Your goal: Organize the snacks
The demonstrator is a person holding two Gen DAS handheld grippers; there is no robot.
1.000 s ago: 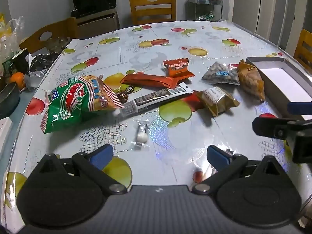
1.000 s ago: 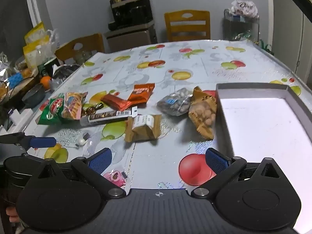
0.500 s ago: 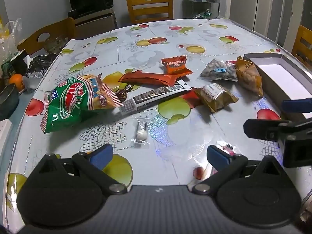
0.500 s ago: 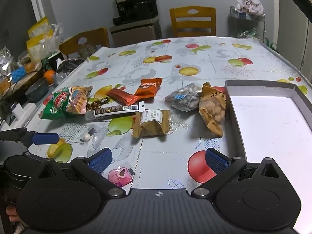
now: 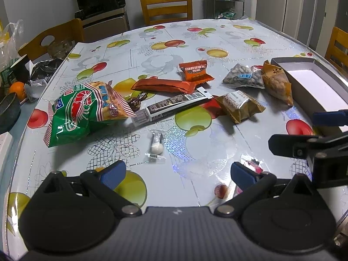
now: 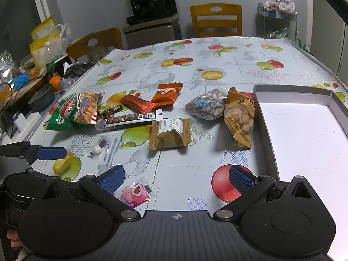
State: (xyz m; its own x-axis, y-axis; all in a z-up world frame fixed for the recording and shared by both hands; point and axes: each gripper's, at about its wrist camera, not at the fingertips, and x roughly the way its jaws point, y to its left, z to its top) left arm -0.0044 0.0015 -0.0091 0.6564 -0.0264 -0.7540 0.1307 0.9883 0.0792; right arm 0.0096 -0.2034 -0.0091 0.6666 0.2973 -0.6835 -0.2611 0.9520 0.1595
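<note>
Snacks lie scattered on the fruit-print table: a green shrimp-chip bag [image 5: 84,111] [image 6: 71,113], a long dark bar [image 5: 171,106] [image 6: 128,119], two orange packets [image 5: 195,71] [image 6: 166,92], a brown cake packet [image 5: 239,106] [image 6: 170,132], a nut bag [image 5: 244,77] [image 6: 206,104] and a yellow peanut bag [image 5: 277,83] [image 6: 240,117]. A small white candy [image 5: 157,148] [image 6: 97,149] and a pink sweet [image 6: 133,192] lie near me. An empty grey box [image 6: 304,134] [image 5: 313,80] sits at the right. My left gripper [image 5: 177,174] and right gripper [image 6: 177,177] are both open and empty above the near table edge.
Wooden chairs [image 6: 216,19] [image 5: 52,39] stand around the table. A side surface on the left holds a bowl [image 6: 42,96], an orange [image 6: 55,80] and bags. A red lollipop [image 5: 220,191] lies by my left gripper's right finger.
Both grippers have pulled back and risen slightly, so the snacks sit a little farther off. Nothing on the table has moved.
</note>
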